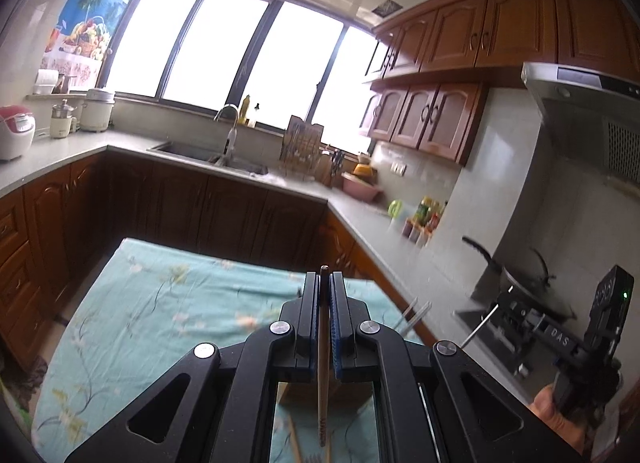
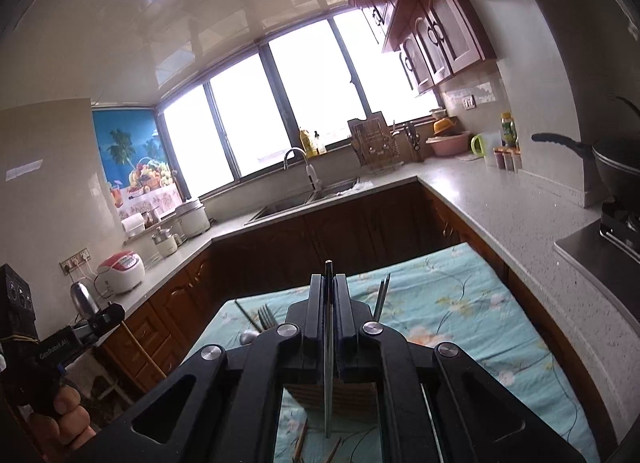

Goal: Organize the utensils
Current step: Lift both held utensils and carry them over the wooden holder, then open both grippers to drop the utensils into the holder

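Gripping a wooden chopstick (image 1: 323, 347), the left gripper (image 1: 325, 283) has its blue-padded jaws pressed on the stick, whose dark tip pokes out past the fingertips; red writing runs along its lower end but cannot be read. The right gripper (image 2: 329, 283) is clamped on a thin dark metal utensil (image 2: 329, 343), its kind not clear, which hangs down between the fingers. Both are held above a table with a teal floral cloth (image 2: 460, 303).

Directly below each gripper stands a wooden holder (image 2: 336, 399), seen only in part through the frame; its contents cannot be made out. On the cloth near it lie loose chopsticks (image 2: 300, 443), a fork (image 2: 265, 317) and a pair of metal sticks (image 2: 382, 295).

In the left view the right gripper's body (image 1: 560, 335) reads "DAS"; in the right view the left one (image 2: 56, 347) reads "GenRobot.AI", held by a hand (image 2: 68, 415).

Farther out, the grey counter (image 2: 480, 199) carries a sink (image 2: 304, 199), a dish rack (image 2: 374, 143) with boards, a pink basin (image 2: 448, 145) with an orange bowl in it, a green-handled jug (image 2: 486, 147), a rice cooker (image 2: 120, 267) and a black pan (image 2: 616, 159) on the stove
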Demonstrator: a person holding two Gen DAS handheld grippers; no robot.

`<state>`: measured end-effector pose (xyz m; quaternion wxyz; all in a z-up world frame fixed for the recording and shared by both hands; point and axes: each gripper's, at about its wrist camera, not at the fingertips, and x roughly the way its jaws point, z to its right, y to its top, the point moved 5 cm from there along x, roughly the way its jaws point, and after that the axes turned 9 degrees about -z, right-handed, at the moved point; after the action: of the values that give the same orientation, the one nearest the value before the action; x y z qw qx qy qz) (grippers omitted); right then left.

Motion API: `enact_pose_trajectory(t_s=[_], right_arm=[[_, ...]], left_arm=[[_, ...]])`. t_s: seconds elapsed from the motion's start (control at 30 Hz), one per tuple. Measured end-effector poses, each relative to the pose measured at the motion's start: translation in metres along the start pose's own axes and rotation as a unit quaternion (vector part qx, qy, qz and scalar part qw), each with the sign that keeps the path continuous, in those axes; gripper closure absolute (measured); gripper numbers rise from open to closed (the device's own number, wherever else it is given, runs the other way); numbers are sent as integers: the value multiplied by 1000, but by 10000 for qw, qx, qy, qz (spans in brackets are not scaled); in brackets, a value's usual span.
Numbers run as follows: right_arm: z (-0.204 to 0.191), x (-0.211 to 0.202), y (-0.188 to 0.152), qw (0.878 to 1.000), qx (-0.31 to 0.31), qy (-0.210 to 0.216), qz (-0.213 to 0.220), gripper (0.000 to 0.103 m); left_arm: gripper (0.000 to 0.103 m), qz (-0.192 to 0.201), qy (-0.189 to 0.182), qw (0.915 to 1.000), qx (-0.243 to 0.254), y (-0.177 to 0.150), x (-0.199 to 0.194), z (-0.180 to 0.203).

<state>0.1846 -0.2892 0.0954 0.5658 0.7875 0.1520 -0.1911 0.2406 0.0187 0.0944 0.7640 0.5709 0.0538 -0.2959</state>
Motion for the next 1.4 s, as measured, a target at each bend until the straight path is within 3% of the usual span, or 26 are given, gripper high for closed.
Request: enact_pose_trajectory(t_s=[0.4,0.53,1.03,1.4], right_arm=[[7,20,47,9988,-83,-197,445,99],[14,34,50,9984,-97,-292,483,99],[35,101,-7,9994,118,-224,-228,99],[43,117,-21,9980,263,-204,-536,99]], left_arm=[[99,556,190,9982,-76,21,76,-1],[99,482,268,9984,-151,9,114,-4],[99,-178,409,9990,85,-27,202,-6],[99,-303,470,9980,296,-8,199,-5]])
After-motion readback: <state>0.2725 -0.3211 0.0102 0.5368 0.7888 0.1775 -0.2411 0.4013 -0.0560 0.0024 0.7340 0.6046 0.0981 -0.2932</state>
